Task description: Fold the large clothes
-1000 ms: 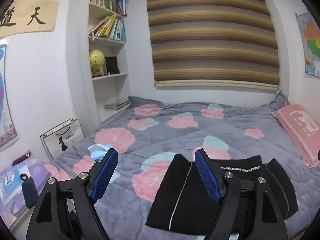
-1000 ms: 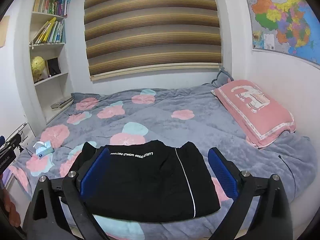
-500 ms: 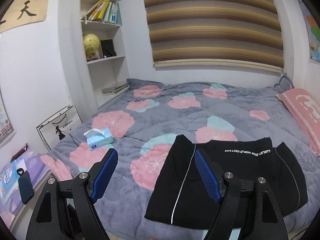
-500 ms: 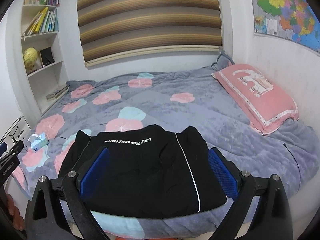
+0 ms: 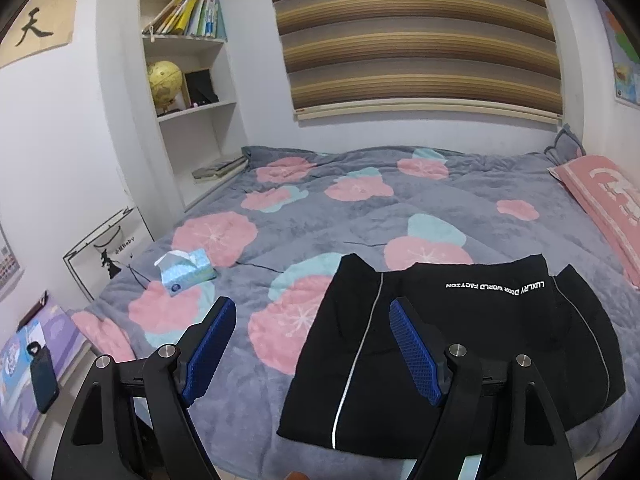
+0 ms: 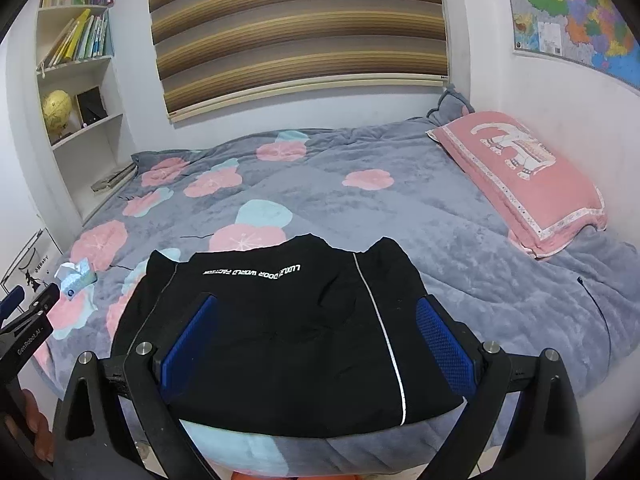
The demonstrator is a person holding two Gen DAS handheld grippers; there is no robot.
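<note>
I see the folded black garment (image 6: 280,328) lying flat at the near edge of the bed (image 6: 420,216), at 6 o'clock on the floral quilt, its white lettering towards the window. My left gripper (image 5: 312,344) and right gripper (image 6: 316,340) both hover above it with fingers spread wide, holding nothing. Around it: a tissue box (image 5: 186,272) at 9 o'clock, a pink pillow (image 6: 520,176) at 2 o'clock, a thin dark cord (image 5: 260,266) on the quilt at 11 o'clock.
</note>
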